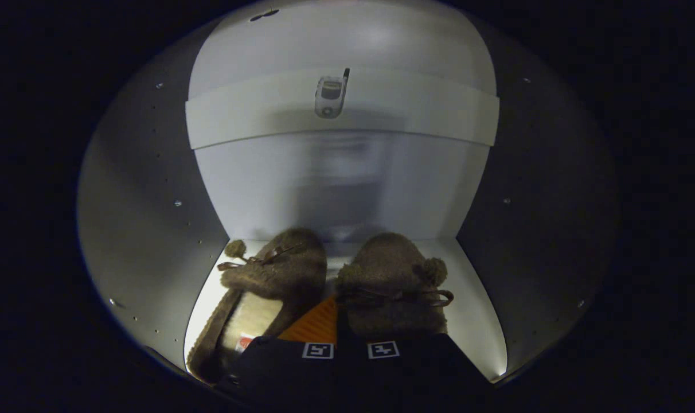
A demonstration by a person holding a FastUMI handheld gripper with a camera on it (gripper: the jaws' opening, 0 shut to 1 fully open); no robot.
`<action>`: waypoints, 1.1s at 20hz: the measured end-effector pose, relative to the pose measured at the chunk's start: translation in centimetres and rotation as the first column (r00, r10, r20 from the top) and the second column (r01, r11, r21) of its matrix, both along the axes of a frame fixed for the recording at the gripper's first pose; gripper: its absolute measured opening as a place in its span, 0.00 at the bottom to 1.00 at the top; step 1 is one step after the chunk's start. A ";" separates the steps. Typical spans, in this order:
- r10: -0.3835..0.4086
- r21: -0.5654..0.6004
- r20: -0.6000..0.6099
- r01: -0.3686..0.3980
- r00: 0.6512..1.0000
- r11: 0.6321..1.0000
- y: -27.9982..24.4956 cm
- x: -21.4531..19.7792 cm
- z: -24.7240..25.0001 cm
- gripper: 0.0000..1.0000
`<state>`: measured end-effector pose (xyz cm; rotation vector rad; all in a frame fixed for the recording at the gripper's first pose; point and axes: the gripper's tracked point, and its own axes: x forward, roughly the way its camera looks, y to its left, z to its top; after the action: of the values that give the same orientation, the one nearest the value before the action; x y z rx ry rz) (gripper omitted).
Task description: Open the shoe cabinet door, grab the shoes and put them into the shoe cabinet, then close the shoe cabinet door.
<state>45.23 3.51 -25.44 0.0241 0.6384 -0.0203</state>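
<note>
Two fuzzy slippers (330, 281) lie side by side on the shoe cabinet (152, 218) floor, toes toward its back panel, long axes running front to back. Placing step, judged near done. Tool (335, 332) fingers together, seemingly pinching both inner edges. Next: release, withdraw, shut door.

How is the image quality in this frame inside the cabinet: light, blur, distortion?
Gripper view: dim overall, brightest on the cabinet floor beside the slippers; back panel smeared by blur; fisheye bows the shelf and side walls; the claw, fingers close together behind the slippers, lies in deep shadow.
</note>
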 end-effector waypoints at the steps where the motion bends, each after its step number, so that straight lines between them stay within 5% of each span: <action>1: -0.013 0.004 0.000 0.013 1.000 1.000 -0.1 0.6 0.1 0.07; 10: -0.034 0.026 -0.054 0.035 0.998 0.999 -0.1 -1.4 0.1 0.16; 15: -0.005 0.057 -0.011 0.006 1.000 0.998 0.0 -4.5 2.1 0.45; 18: 0.031 0.054 0.052 -0.034 0.998 0.998 0.1 -7.4 4.8 0.84; 22: 0.033 0.076 0.189 -0.048 0.981 0.996 0.0 -12.2 9.9 0.94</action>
<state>33.00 3.55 -15.55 0.0893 0.4502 0.0467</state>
